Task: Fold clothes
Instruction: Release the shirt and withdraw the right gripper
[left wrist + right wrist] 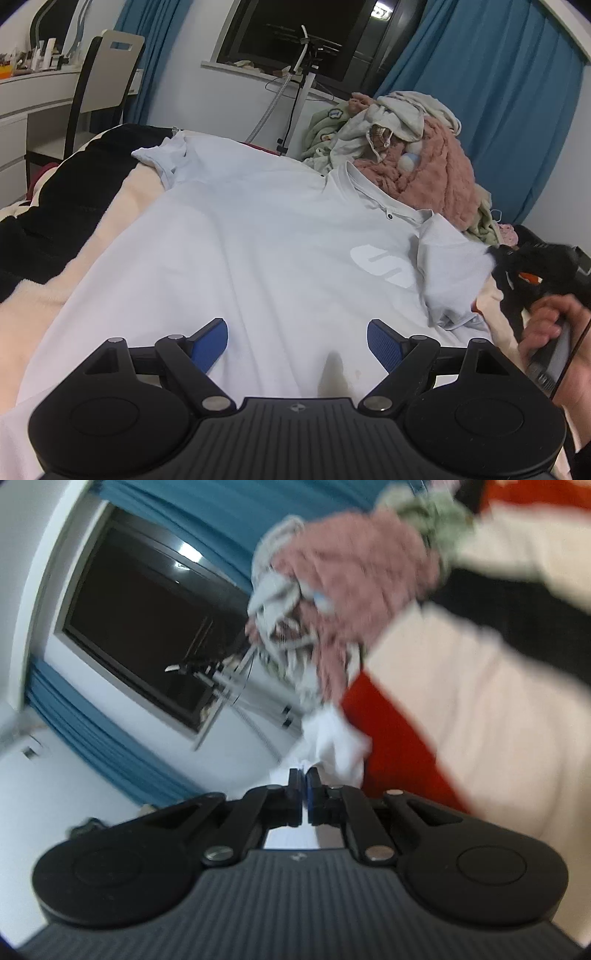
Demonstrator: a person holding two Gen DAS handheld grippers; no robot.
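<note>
A pale white T-shirt with a white chest logo lies spread front-up on the bed, collar toward the far right. My left gripper hovers over its near hem, blue pads wide apart, nothing between them. My right gripper, carried by a hand, sits at the shirt's right sleeve end. In the blurred right wrist view, that right gripper is shut, with a bunch of the white shirt fabric pinched between its pads and lifted off the bed.
A heap of pink, green and beige clothes sits on the bed behind the collar. A cream, black and red blanket covers the bed. A chair and desk stand far left, and a stand below the dark window.
</note>
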